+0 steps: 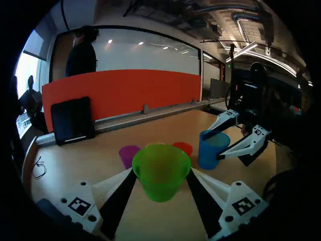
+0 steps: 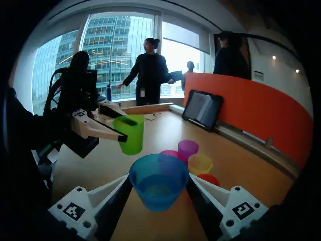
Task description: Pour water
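Green cup (image 1: 161,180), seemingly empty, sits clamped in my left gripper (image 1: 161,172); blue cup (image 2: 160,203), holding water (image 2: 154,189), is clamped in my right gripper (image 2: 159,180). Both upright, near each other over the table (image 2: 168,132). I judge pouring not yet begun: tilting blue over green remains

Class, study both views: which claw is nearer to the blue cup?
Right. The right claw grips the blue cup between its two fingers. The left claw holds the green cup off to one side, apart from the blue one.
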The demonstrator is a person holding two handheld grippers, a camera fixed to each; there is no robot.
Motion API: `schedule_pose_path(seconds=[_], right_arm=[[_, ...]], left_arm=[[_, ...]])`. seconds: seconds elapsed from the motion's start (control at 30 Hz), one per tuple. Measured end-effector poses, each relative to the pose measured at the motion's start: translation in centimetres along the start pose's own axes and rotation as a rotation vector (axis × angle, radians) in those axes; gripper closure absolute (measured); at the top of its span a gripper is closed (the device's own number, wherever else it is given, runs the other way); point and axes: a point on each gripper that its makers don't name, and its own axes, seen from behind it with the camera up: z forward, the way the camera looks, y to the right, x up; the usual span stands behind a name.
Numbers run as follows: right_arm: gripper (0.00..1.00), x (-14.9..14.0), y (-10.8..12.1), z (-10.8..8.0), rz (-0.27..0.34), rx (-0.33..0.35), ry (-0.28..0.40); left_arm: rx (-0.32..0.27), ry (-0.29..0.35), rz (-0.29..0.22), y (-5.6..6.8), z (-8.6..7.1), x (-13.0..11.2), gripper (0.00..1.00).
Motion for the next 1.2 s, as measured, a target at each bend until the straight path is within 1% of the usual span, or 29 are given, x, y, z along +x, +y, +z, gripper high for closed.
schedule_pose_path(seconds=[0.4,0.7,1.2], right_arm=[[0.09,4.7,1.0,-1.0,0.001,-0.046,0.108],[0.09,6.5,1.5,-1.3,-0.010,-0.065,0.142],[0.09,9.4,2.6,-1.8,-0.018,-0.088,0.195]], left_arm=[[-0.003,0.087,0.003,0.8,-0.5,2.4,0.14],[-0.004,0.138,0.009,1.2,-0.7,3.8,0.14],[-0.017,0.198,0.010,2.0,-0.9,5.7,0.14]])
